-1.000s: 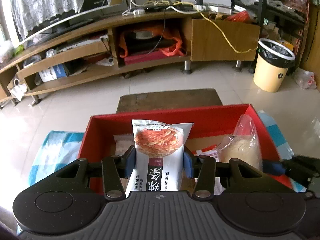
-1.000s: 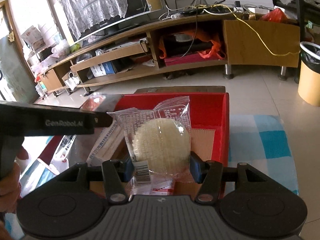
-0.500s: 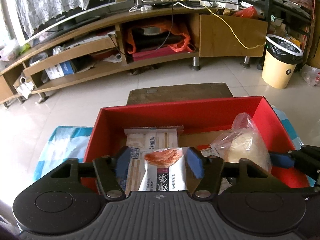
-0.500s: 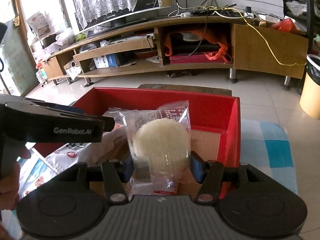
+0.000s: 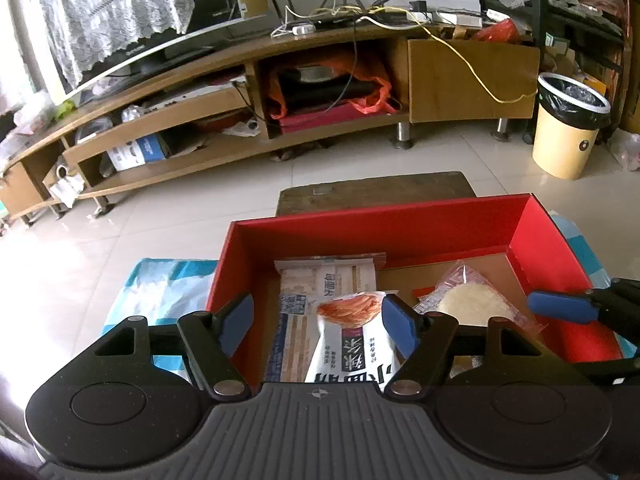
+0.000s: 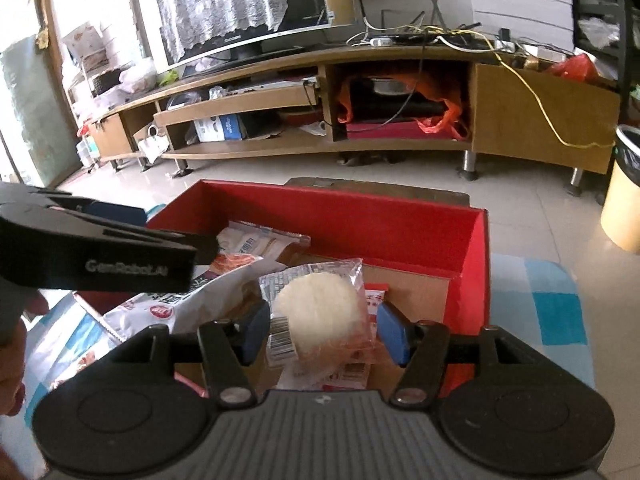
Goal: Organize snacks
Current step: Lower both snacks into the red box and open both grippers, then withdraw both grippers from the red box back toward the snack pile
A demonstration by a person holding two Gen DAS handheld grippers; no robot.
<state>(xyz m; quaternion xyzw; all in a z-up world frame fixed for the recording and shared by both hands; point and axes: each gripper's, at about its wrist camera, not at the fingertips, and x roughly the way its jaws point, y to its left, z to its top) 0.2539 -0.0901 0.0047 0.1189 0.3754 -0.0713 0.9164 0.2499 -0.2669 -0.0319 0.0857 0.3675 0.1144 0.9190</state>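
Observation:
A red box [image 5: 400, 228] sits on a blue checked cloth. In the left wrist view my left gripper [image 5: 318, 324] is open above the box; a white packet with an orange picture [image 5: 352, 336] lies free between its fingers, on a beige striped packet [image 5: 320, 280]. My right gripper [image 6: 320, 330] is open in the right wrist view, and the clear bag with a round white cake [image 6: 320, 312] lies loose between its fingers in the box. That bag also shows in the left wrist view [image 5: 472, 302], with a right fingertip [image 5: 560, 306] beside it.
A long wooden TV stand [image 5: 280, 92] with a TV runs along the back. A yellow bin [image 5: 568, 132] stands at the right. A dark wooden stool [image 5: 376, 194] sits behind the box. More packets [image 6: 136, 312] lie left of the box on the cloth [image 6: 556, 308].
Both grippers have opened. The orange-picture packet dropped from upright in my left gripper into the box. The cake bag dropped from my right gripper into the box.

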